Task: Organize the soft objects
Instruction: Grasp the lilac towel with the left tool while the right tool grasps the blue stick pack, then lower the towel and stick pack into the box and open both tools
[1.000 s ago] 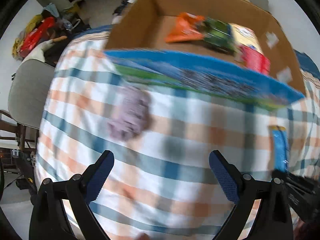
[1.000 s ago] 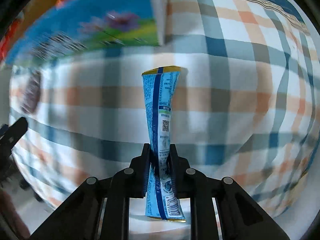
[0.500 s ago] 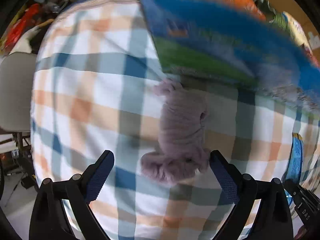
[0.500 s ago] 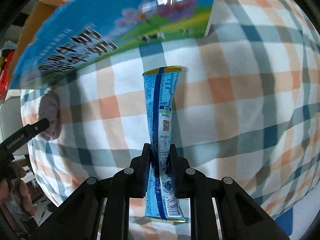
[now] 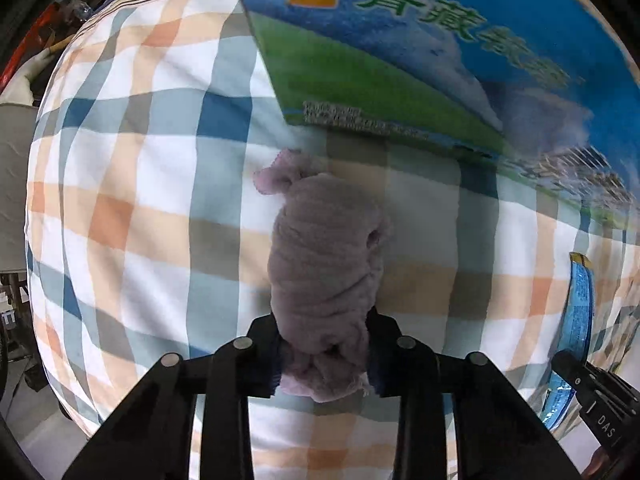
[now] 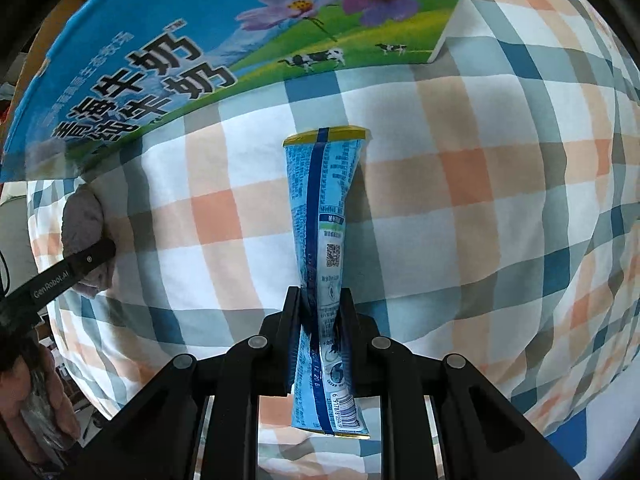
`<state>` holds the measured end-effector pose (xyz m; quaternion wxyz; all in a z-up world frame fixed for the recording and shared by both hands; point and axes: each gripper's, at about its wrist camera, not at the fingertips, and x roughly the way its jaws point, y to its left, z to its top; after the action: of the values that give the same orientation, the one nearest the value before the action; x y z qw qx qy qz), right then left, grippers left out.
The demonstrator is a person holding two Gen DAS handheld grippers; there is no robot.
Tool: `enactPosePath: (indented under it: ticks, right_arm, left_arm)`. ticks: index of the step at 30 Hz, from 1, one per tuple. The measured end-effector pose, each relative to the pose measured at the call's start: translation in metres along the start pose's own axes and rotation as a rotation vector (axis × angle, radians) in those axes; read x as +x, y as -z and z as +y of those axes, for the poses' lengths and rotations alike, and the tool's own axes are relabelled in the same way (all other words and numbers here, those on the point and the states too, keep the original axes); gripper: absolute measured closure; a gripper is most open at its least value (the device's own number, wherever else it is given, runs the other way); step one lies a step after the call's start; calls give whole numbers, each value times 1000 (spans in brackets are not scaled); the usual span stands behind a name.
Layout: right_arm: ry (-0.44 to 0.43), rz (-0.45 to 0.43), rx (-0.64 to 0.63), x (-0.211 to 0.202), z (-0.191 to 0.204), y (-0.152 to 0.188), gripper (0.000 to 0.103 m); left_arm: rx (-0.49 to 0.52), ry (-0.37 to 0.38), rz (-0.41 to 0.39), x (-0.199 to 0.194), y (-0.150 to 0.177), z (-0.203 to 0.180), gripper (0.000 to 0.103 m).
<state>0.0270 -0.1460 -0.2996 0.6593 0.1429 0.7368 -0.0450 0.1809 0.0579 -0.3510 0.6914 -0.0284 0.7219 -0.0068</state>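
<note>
My left gripper (image 5: 324, 354) is shut on a mauve rolled soft cloth (image 5: 326, 252) that lies on the checked tablecloth (image 5: 140, 168); its near end is squeezed between the jaws. My right gripper (image 6: 320, 320) is shut on a long blue snack packet (image 6: 324, 216) and holds it pointing away over the cloth. The packet also shows at the right edge of the left wrist view (image 5: 576, 312). The mauve cloth and one left finger (image 6: 80, 260) show at the left of the right wrist view.
A large blue and green printed milk carton box (image 5: 440, 40) stands on the table just beyond both objects, also in the right wrist view (image 6: 200, 48). A grey chair (image 5: 12, 180) is off the table's left edge.
My left gripper moved forward to the mauve cloth and shut on it; it was open before. My right gripper kept its hold on the blue packet and moved closer to the box.
</note>
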Motion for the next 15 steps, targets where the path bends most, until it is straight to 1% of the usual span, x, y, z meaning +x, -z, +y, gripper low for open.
enactPosePath:
  ticks: [5, 8, 12, 15]
  right_arm:
    - [-12, -24, -36, -15, 4, 11, 85]
    - [-24, -49, -68, -32, 11, 22, 85]
    - [-53, -96, -113, -65, 19, 39, 85]
    - [-79, -134, -141, -94, 20, 49, 85]
  left_arm:
    - [-1, 34, -49, -23, 30, -4, 76]
    - [17, 63, -97, -50, 53, -12, 76]
    - [48, 109, -164, -89, 83, -26, 76]
    - [70, 128, -213, -117, 95, -33, 76]
